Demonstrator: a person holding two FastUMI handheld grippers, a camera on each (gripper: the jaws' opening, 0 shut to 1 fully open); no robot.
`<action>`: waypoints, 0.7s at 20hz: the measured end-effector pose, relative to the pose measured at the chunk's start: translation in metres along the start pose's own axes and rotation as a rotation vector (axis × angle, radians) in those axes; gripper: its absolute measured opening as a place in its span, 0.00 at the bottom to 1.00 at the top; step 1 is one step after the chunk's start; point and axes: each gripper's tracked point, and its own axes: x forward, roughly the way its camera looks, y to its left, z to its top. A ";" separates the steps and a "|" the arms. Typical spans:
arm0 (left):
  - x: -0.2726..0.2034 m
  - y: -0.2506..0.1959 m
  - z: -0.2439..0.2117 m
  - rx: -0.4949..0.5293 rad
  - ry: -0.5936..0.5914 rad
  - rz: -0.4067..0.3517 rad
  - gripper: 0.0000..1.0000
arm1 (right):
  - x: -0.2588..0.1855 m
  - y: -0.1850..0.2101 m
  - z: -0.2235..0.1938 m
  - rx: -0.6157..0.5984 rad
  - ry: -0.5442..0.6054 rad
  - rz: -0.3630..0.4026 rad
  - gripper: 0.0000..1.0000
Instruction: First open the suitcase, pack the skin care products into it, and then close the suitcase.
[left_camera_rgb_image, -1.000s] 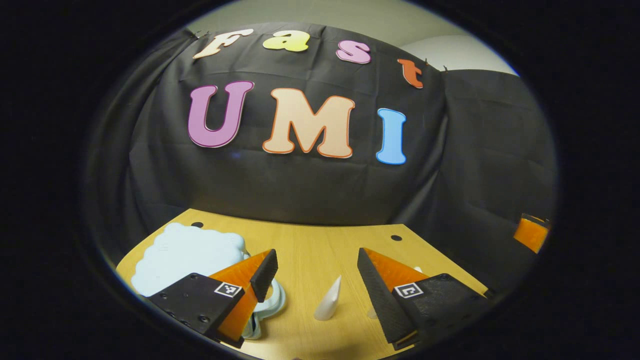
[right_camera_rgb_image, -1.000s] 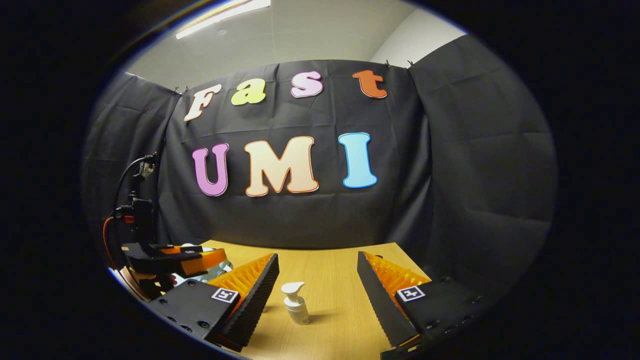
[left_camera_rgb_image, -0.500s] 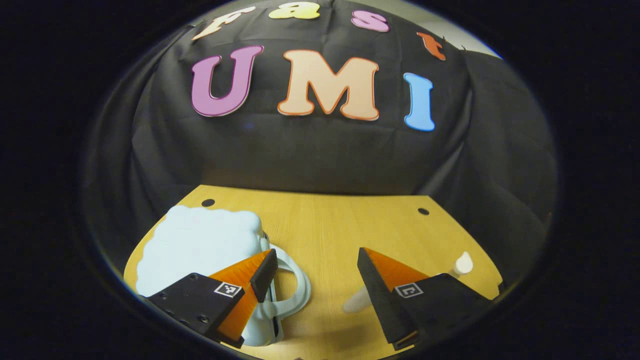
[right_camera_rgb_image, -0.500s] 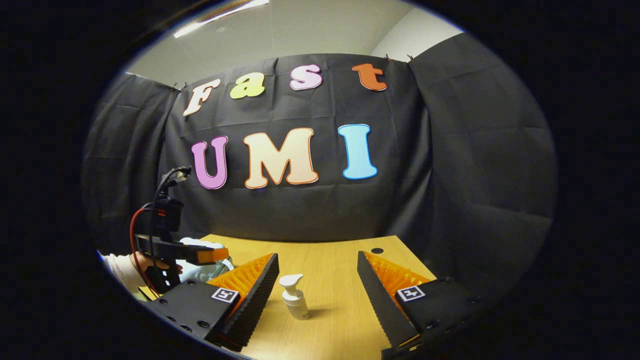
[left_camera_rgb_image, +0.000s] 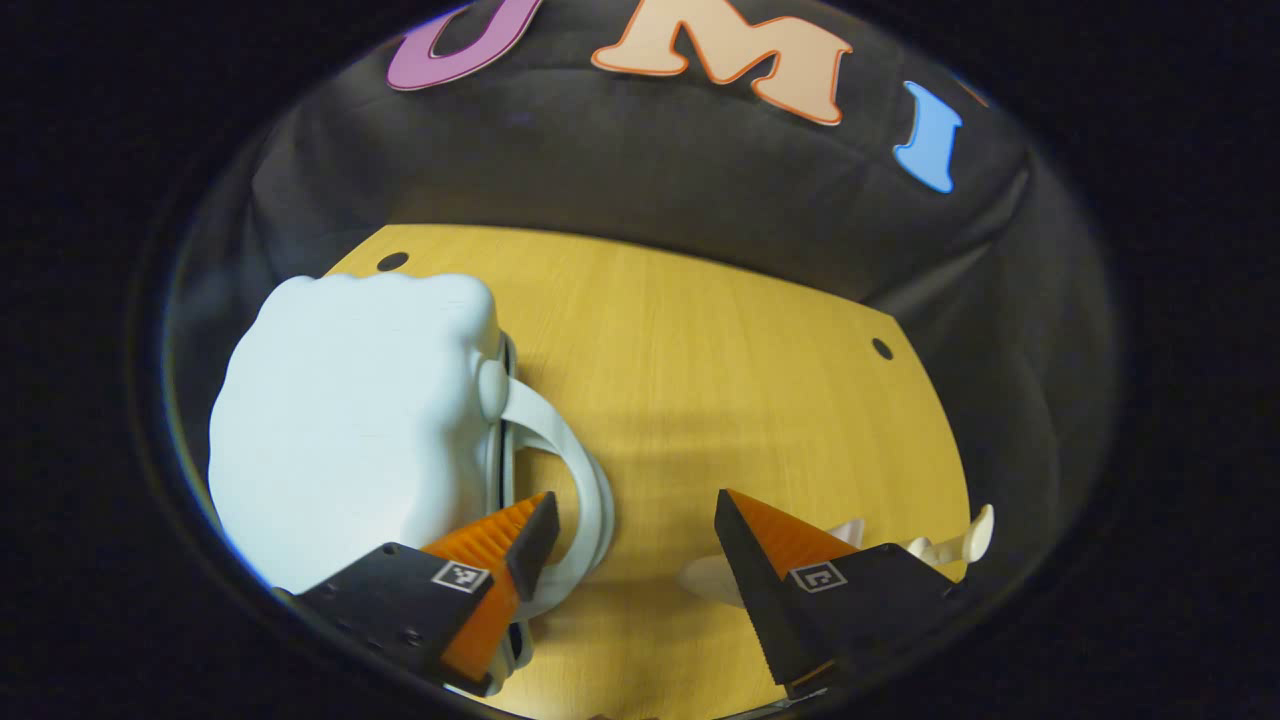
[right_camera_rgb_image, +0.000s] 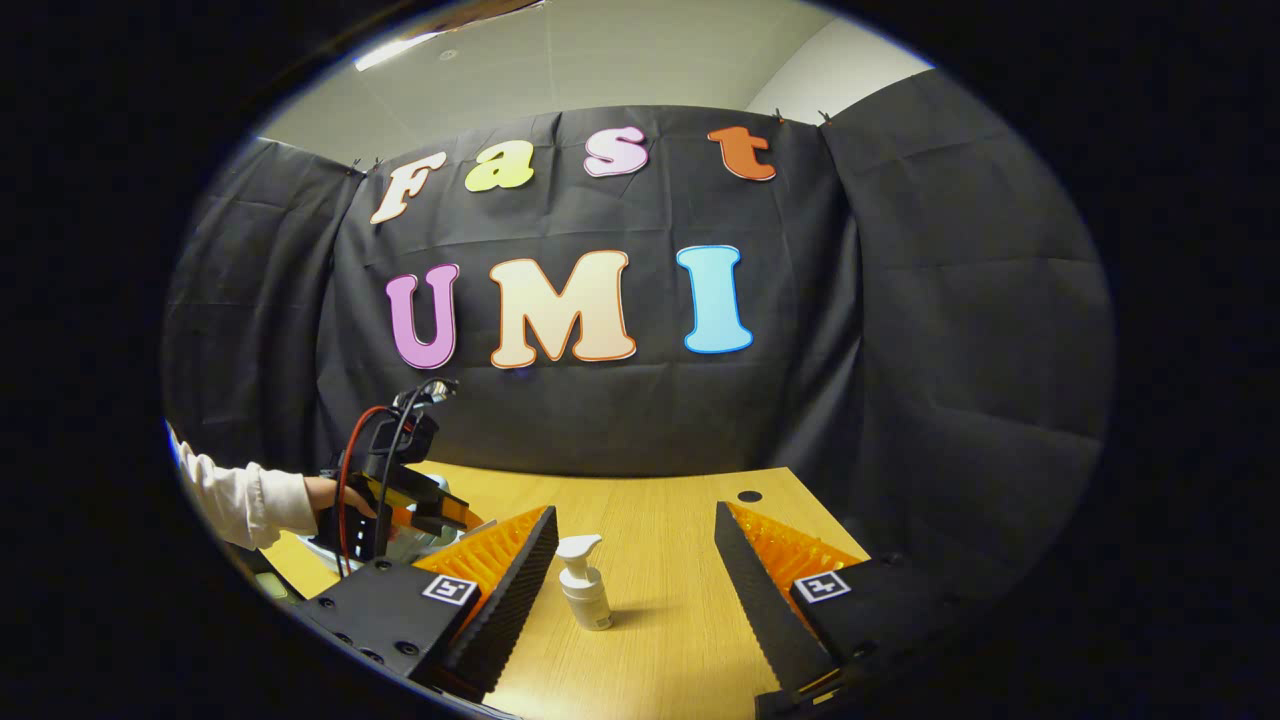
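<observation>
Suitcase first: the pale blue, cloud-shaped plastic suitcase (left_camera_rgb_image: 350, 420) lies closed on its side at the left of the light wooden table (left_camera_rgb_image: 720, 380), its looped handle (left_camera_rgb_image: 565, 470) pointing toward the table's middle. The left gripper (left_camera_rgb_image: 630, 535) hangs above that handle with its fingers spread apart and gripping nothing, one finger (left_camera_rgb_image: 525, 530) over the loop and the other over bare wood. Opening looks to be the step in hand, and it would go best with the finger slipped into the dark seam beside the handle and the upper shell lifted slowly, so the light case does not skid. The right gripper (right_camera_rgb_image: 632, 570) is likewise spread wide and empty, framing a small white pump bottle (right_camera_rgb_image: 585, 595) that stands upright on the wood. The left gripper view gives the case's top and seam from above, plus white dispenser nozzles (left_camera_rgb_image: 975, 530) at the table's right edge. The right gripper view adds a cream sleeve (right_camera_rgb_image: 235, 495) and the hand behind the left gripper.
</observation>
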 end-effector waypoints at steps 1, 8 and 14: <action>0.005 0.002 0.003 0.014 0.011 0.017 0.91 | 0.000 -0.002 -0.001 0.005 -0.001 -0.003 0.99; 0.028 0.019 -0.011 0.098 0.194 0.133 0.84 | -0.001 -0.020 -0.006 0.020 -0.004 -0.027 1.00; 0.046 0.019 -0.033 0.075 0.330 0.126 0.78 | -0.003 -0.038 -0.005 0.026 -0.012 -0.057 0.99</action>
